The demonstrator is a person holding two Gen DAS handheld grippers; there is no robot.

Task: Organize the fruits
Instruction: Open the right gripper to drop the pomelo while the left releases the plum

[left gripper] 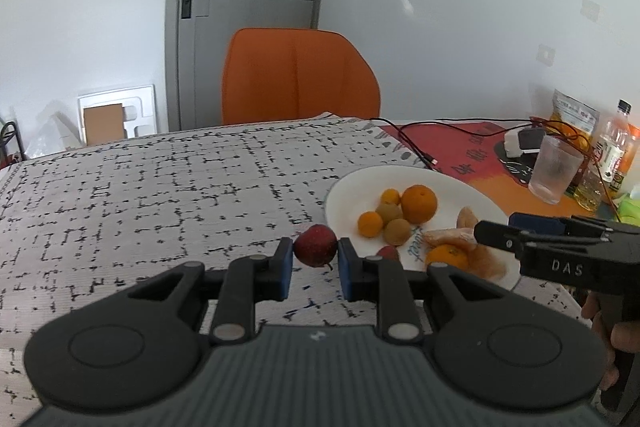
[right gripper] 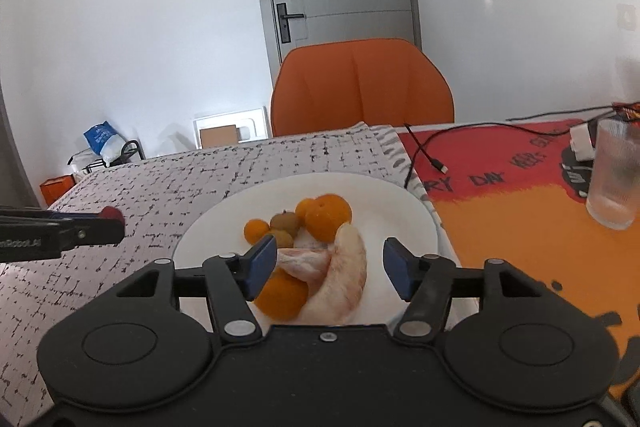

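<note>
My left gripper point(left gripper: 316, 254) is shut on a small red fruit point(left gripper: 315, 245) and holds it above the patterned tablecloth, just left of a white plate point(left gripper: 464, 187). The plate holds oranges point(left gripper: 419, 203), small brown fruits point(left gripper: 397, 231), another red fruit point(left gripper: 388, 252) and peeled pomelo segments point(left gripper: 452, 237). My right gripper point(right gripper: 330, 267) is open and empty, its fingers either side of the pomelo segments point(right gripper: 344, 275) over the plate's point(right gripper: 404, 203) near side. The left gripper shows at the left of the right wrist view point(right gripper: 100, 227) with the red fruit point(right gripper: 113, 214).
An orange chair point(left gripper: 298, 75) stands behind the table. To the right of the plate are a glass point(left gripper: 554, 169), bottles point(left gripper: 608, 155), a snack bag point(left gripper: 572, 115) and black cables point(left gripper: 420, 143) on an orange-red mat point(right gripper: 520, 219).
</note>
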